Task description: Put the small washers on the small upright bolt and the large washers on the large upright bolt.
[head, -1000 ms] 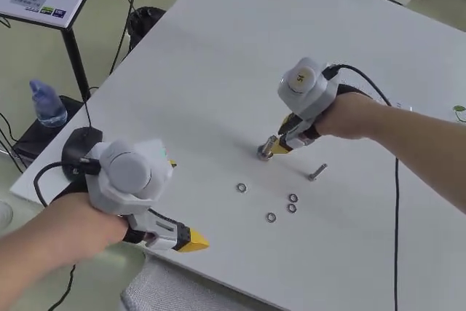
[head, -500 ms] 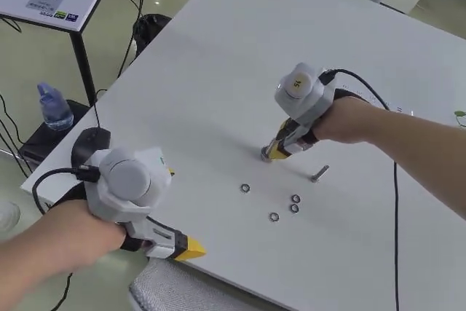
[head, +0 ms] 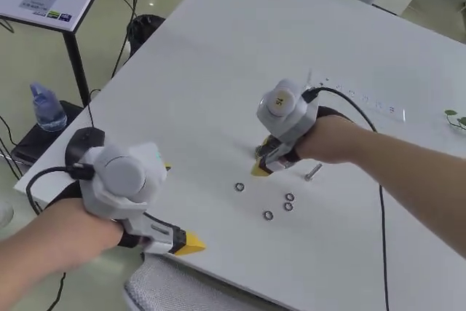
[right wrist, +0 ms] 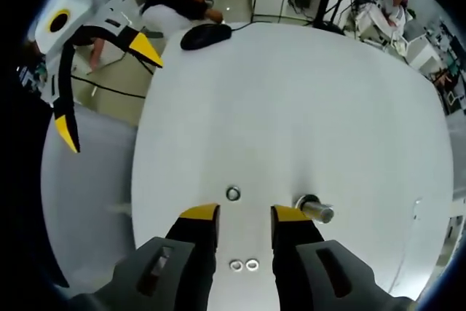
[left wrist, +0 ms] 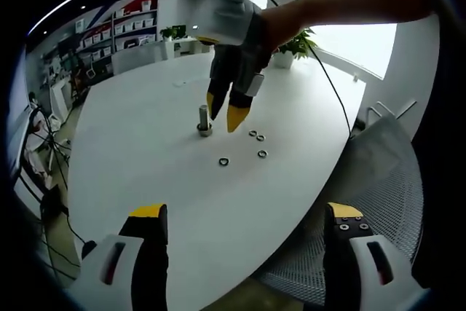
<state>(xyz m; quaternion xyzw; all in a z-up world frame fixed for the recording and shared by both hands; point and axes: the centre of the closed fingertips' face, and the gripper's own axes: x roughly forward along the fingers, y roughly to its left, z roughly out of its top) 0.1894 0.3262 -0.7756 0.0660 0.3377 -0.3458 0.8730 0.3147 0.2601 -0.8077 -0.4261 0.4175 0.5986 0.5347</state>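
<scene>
The white bench [head: 218,49] carried the same parts as a second before. What had changed was the right tool's hold.

The left tool [head: 191,244] hung off the near left edge of the bench as before. Its own view showed its jaws spread wide with nothing between them.

The right tool [head: 261,168] had been clamped around the large bolt [left wrist: 204,119] a second earlier. It had since let go and drawn a little nearer. In the left gripper view its yellow tips stood just beside the bolt, apart from it. In its own view the jaws were parted only narrowly and held nothing, with the bolt just off to their right.

The large bolt stood upright on its head, alone near the middle of the bench, so one of the two posts seemed ready. The small bolt [head: 314,172] lay on its side just right of the right tool, not yet stood up.

Four washers rested flat on the bench near the large bolt, none threaded. One washer [head: 239,187] lay to the left, a close pair [head: 289,202] to the right, and a fourth washer [head: 268,215] nearest. Their sizes could not be told apart. The likely next step was to stand up the small bolt or start on the washers.
</scene>
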